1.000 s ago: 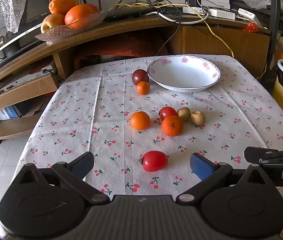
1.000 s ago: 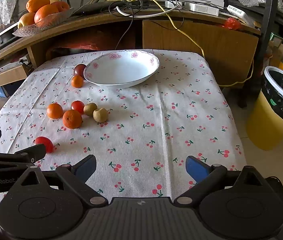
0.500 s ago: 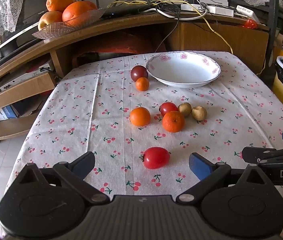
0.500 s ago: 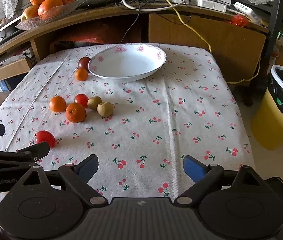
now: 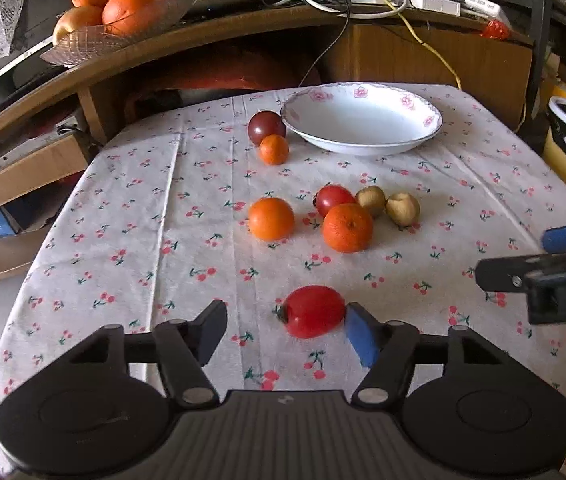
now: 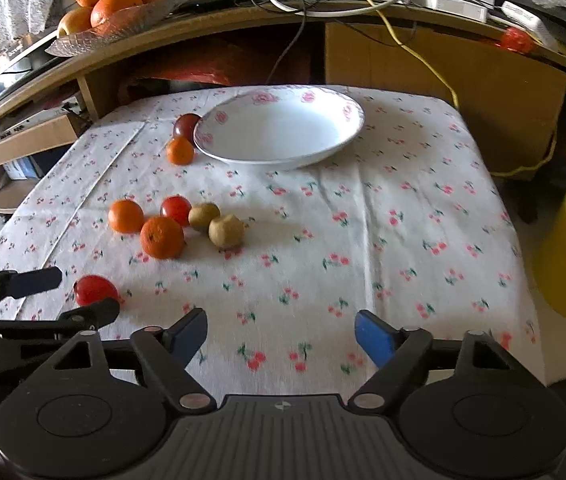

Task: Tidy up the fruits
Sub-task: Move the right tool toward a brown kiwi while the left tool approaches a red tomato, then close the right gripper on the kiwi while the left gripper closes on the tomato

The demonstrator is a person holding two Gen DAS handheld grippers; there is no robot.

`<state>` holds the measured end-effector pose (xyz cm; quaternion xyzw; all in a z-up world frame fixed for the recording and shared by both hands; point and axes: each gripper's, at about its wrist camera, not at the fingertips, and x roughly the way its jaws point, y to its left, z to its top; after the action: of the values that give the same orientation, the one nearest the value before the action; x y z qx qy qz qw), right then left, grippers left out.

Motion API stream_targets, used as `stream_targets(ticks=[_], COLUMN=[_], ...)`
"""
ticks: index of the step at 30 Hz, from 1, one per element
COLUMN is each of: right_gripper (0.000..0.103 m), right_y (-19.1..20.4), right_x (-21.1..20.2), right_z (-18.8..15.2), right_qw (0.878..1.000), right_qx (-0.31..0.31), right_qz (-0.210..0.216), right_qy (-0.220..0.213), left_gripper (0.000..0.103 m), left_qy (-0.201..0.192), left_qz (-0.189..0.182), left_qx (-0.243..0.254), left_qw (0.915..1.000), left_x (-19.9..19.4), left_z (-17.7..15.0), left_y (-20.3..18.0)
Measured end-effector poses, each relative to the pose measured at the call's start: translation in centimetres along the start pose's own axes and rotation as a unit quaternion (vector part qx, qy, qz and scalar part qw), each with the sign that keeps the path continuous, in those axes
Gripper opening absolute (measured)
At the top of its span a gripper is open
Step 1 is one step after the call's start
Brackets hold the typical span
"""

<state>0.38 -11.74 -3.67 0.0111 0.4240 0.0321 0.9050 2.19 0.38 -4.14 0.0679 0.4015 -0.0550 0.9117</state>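
Left wrist view: the left gripper [image 5: 285,330] has its jaws apart, and the glossy red oval tomato [image 5: 311,311] lies between them on the cherry-print tablecloth [image 5: 131,216], touching or nearly touching the blue pad on one side, with a clear gap to the other finger. This tomato is the fruit farthest from the white floral-rimmed ceramic bowl [image 5: 363,120], well short of it. Centre the jaws on the tomato before closing, then close gently; the skin is smooth, and the fruit could roll.

Right wrist view: the right gripper [image 6: 281,334] hovers over bare cloth with jaws apart, holding nothing. The bowl [image 6: 279,130] is empty. The tomato [image 6: 95,289] shows between the left gripper's fingers [image 6: 35,280]. Keep the right gripper clear of the lift path toward the bowl.
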Motion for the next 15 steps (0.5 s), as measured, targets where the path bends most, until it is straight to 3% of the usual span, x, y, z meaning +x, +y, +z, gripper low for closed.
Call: stream_targets(ticks=[8, 15], right_gripper=[0.063, 0.037], right_y=[0.1, 1.0], right_x=[2.0, 4.6], right_z=[2.0, 3.8], right_qw=[0.999, 0.996], right_qx=[-0.026, -0.063], right_qz=[0.025, 0.056], right_qy=[-0.005, 0.009], left_gripper=[0.053, 0.048], left_qy=[0.002, 0.003], left_qz=[-0.018, -0.03], left_qx=[0.021, 0.016], left_qw=[0.9996, 0.9994], left_x=[0.7, 1.0], left_z=[0.4, 0.6], left_y=[-0.5, -0.2])
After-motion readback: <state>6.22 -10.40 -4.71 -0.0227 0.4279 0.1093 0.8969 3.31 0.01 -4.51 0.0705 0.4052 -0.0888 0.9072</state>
